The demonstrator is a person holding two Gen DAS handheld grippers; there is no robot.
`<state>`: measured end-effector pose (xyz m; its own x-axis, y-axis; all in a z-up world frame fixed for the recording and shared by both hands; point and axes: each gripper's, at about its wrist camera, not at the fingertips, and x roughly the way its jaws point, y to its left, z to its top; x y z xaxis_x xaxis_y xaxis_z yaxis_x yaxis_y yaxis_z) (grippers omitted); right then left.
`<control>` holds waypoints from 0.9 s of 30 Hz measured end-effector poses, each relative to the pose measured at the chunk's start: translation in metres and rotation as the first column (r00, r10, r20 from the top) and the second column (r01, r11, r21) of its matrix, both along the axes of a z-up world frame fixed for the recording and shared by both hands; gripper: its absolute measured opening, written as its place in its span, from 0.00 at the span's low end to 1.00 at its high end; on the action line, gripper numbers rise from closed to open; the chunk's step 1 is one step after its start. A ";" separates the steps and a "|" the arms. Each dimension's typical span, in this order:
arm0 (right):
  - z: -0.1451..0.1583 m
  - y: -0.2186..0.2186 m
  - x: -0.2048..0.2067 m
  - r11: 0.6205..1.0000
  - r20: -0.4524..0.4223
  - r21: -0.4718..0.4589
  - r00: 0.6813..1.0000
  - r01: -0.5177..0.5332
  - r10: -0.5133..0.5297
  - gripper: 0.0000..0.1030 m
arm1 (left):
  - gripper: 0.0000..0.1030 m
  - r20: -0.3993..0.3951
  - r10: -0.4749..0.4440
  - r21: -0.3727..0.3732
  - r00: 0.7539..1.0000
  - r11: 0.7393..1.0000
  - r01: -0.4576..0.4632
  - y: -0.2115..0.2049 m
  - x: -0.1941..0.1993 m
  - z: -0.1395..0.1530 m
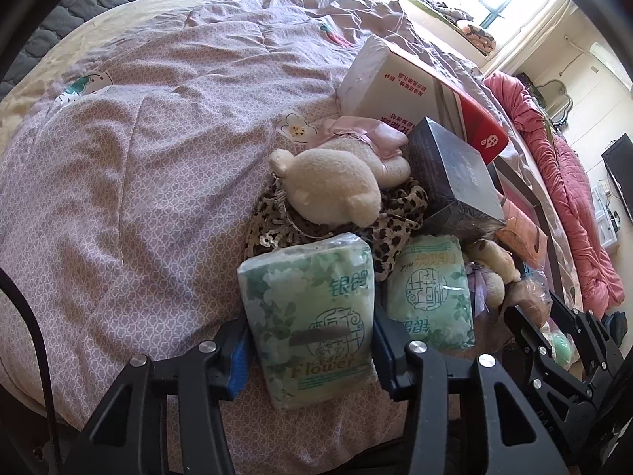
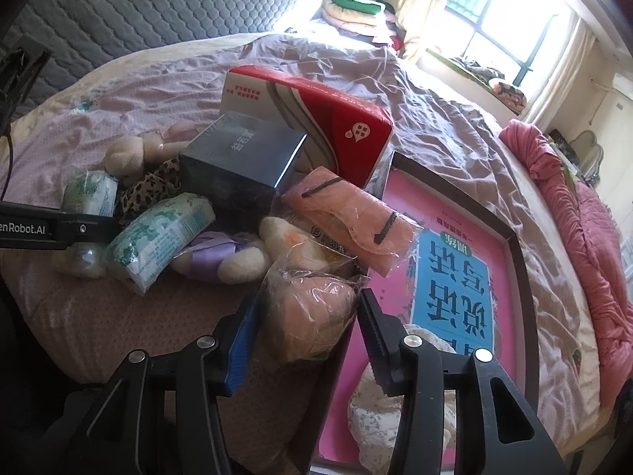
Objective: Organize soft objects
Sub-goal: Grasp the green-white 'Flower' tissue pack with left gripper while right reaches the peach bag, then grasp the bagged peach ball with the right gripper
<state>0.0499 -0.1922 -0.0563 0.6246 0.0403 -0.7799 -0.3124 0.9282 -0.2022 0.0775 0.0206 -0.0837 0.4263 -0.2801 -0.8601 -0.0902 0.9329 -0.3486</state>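
Note:
My left gripper (image 1: 310, 340) is shut on a green tissue pack (image 1: 312, 316) at the near edge of the bed; that pack also shows in the right wrist view (image 2: 89, 194). A second green tissue pack (image 1: 431, 301) lies to its right (image 2: 158, 233). A cream plush bear (image 1: 332, 186) lies on a leopard-print cloth (image 1: 395, 213). My right gripper (image 2: 306, 328) has its jaws around a peach soft item in a clear bag (image 2: 312, 312), touching it on both sides. A peach cloth in plastic (image 2: 348, 221) and a plush with a purple bow (image 2: 221, 257) lie beyond.
A red and white box (image 2: 316, 118) and a dark box (image 2: 241, 158) stand behind the pile. A pink-lined open box (image 2: 435, 261) on the right holds a white floral cloth (image 2: 376, 415). A pink quilt (image 2: 573, 217) lies at the far right. The bedspread (image 1: 138, 138) stretches left.

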 end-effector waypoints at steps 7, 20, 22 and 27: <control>0.010 -0.011 -0.003 0.996 0.012 0.086 0.999 0.033 -0.034 0.49 | 0.47 0.022 -0.024 -0.022 0.999 0.999 0.025 -0.002 -0.009 0.009; 0.019 -0.025 -0.007 0.981 0.017 0.179 0.997 0.072 -0.076 0.48 | 0.47 0.097 -0.016 0.004 0.995 1.000 0.015 0.001 -0.026 0.032; 0.020 -0.026 -0.007 0.979 0.015 0.192 0.997 0.075 -0.079 0.48 | 0.47 0.101 -0.013 0.009 0.995 1.000 0.013 0.001 -0.027 0.034; 0.024 -0.034 -0.006 0.963 0.016 0.249 0.994 0.100 -0.107 0.48 | 0.47 0.132 -0.006 0.020 0.991 1.000 0.004 0.002 -0.031 0.041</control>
